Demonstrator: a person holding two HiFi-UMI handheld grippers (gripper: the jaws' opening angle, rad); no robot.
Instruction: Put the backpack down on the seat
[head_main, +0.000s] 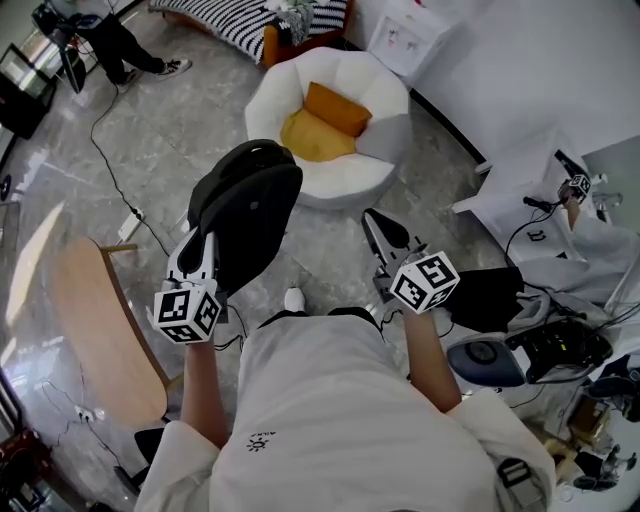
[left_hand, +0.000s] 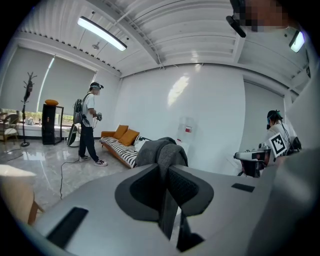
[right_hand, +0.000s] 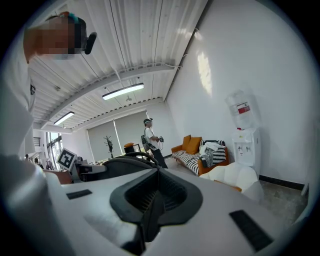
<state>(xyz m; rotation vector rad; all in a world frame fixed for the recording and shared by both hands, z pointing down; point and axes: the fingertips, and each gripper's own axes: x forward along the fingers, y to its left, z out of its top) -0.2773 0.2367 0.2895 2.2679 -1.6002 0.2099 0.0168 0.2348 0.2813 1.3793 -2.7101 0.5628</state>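
**Black backpack, in carriage; not yet on the seat**

Item: backpack (head_main: 245, 205), left of centre in the head view, hanging from the left claw (left_hand: 165, 171), whose jaws are clamped on a fold of its dark grey fabric. Right claw (right_hand: 154, 195): jaws together, nothing between them, right of centre. Destination: white petal-shaped armchair (head_main: 340, 178) at upper centre, with an orange cushion (head_main: 338, 107) and a yellow cushion (head_main: 312, 137) on its seat, apart from the backpack. Step judged: approach. Next move calls for bringing the backpack over the cushions, lowering it until it rests, then parting the left jaws.
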